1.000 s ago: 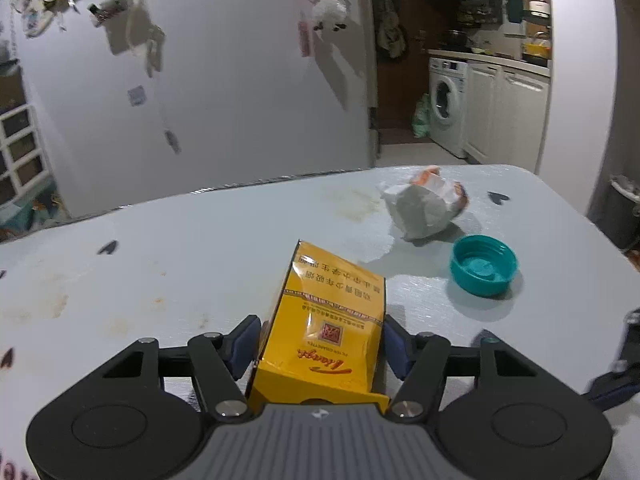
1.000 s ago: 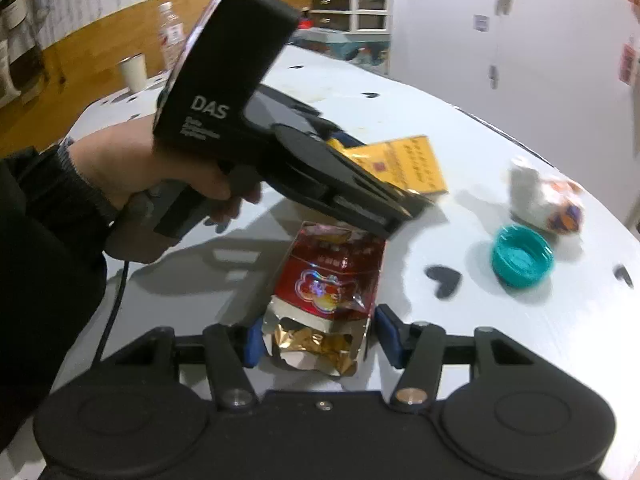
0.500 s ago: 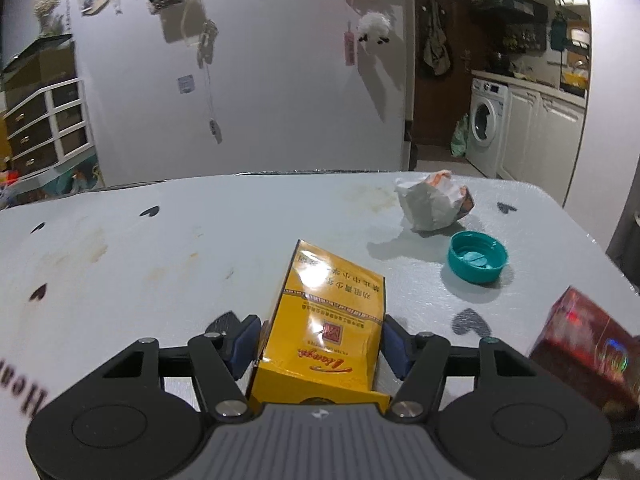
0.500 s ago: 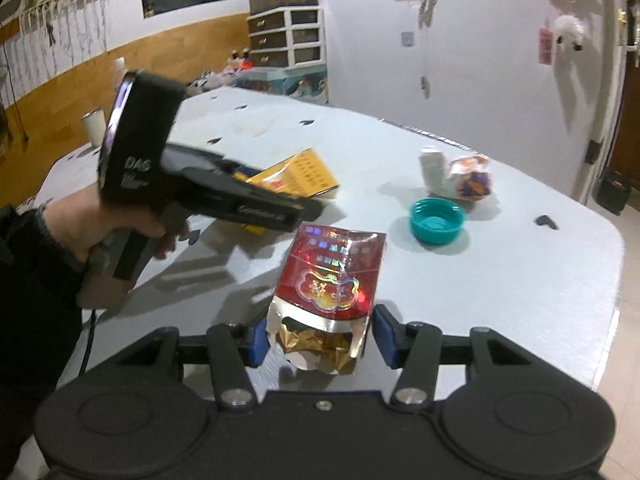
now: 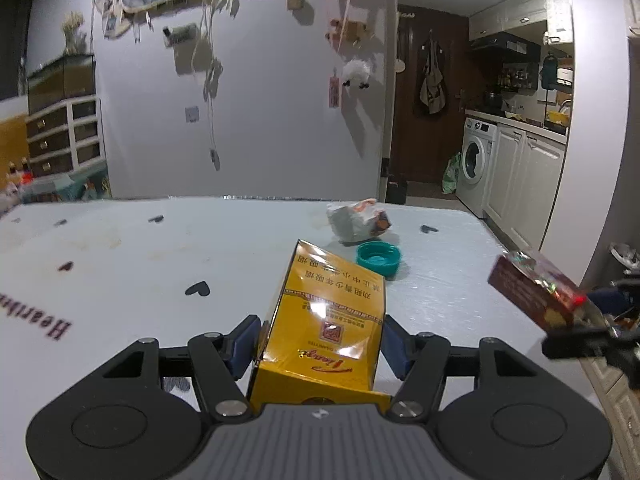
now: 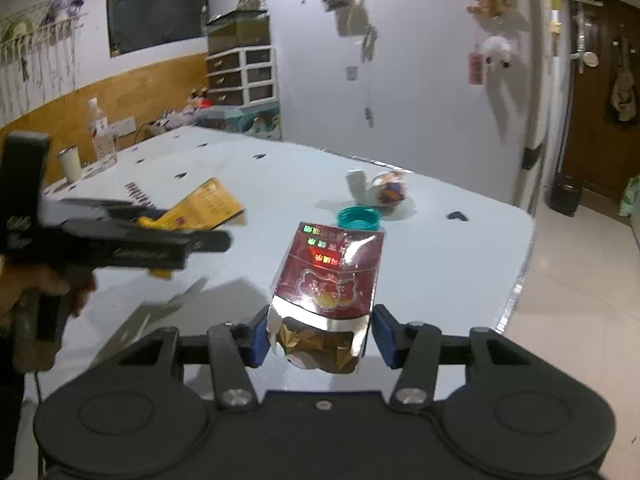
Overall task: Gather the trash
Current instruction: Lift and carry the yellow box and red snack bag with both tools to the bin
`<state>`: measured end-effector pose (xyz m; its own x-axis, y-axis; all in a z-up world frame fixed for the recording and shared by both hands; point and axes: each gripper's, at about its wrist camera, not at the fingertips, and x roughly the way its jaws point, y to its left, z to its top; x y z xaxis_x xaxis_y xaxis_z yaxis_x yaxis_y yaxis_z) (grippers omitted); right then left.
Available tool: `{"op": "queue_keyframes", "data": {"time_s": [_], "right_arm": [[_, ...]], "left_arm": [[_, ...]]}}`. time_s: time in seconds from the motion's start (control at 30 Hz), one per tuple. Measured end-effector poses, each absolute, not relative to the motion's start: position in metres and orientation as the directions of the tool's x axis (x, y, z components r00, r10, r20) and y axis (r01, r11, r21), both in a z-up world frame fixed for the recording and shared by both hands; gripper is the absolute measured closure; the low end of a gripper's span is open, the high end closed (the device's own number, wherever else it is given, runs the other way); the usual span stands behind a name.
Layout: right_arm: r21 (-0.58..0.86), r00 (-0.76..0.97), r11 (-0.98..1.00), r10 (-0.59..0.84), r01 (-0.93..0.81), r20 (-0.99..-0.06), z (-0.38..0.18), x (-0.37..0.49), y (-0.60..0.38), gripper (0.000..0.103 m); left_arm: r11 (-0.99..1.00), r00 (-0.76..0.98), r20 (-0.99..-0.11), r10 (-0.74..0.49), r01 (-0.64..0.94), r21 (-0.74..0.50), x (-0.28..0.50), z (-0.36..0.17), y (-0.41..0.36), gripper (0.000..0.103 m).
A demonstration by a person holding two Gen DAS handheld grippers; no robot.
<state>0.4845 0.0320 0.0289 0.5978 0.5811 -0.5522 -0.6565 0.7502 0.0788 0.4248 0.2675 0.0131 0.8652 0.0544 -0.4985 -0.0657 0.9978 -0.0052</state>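
Note:
My left gripper is shut on a yellow cigarette pack and holds it above the white table. My right gripper is shut on a dark red cigarette pack with a torn foil end, also lifted off the table. The red pack also shows at the right of the left wrist view; the yellow pack shows at the left of the right wrist view. A crumpled white wrapper and a teal lid lie on the table further ahead.
The table edge runs at the right, with tiled floor beyond. A water bottle and a cup stand at the table's far left. A washing machine and cabinets stand at the back right.
Both grippers have risen with their packs and pulled back from the table. The red pack has come into the left wrist view at the right.

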Motion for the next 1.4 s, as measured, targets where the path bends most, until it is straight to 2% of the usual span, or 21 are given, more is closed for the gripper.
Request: {"op": "queue_keyframes", "data": {"time_s": [0.37, 0.83, 1.4], "right_arm": [[0.112, 0.672, 0.799, 0.564, -0.591, -0.479, 0.034, 0.441, -0.027, 0.05], [0.049, 0.763, 0.86, 0.475, -0.507, -0.438, 0.035, 0.391, -0.11, 0.05], [0.024, 0.808, 0.93, 0.332, -0.368, -0.487, -0.005, 0.378, -0.217, 0.05]], "left_arm": [[0.997, 0.884, -0.463, 0.067, -0.072, 0.007, 0.366, 0.034, 0.218, 0.039], [0.999, 0.887, -0.46, -0.037, 0.037, -0.01, 0.336, 0.029, 0.124, 0.039], [0.982, 0.842, -0.508, -0.181, 0.183, -0.046, 0.352, -0.005, 0.017, 0.039]]}}
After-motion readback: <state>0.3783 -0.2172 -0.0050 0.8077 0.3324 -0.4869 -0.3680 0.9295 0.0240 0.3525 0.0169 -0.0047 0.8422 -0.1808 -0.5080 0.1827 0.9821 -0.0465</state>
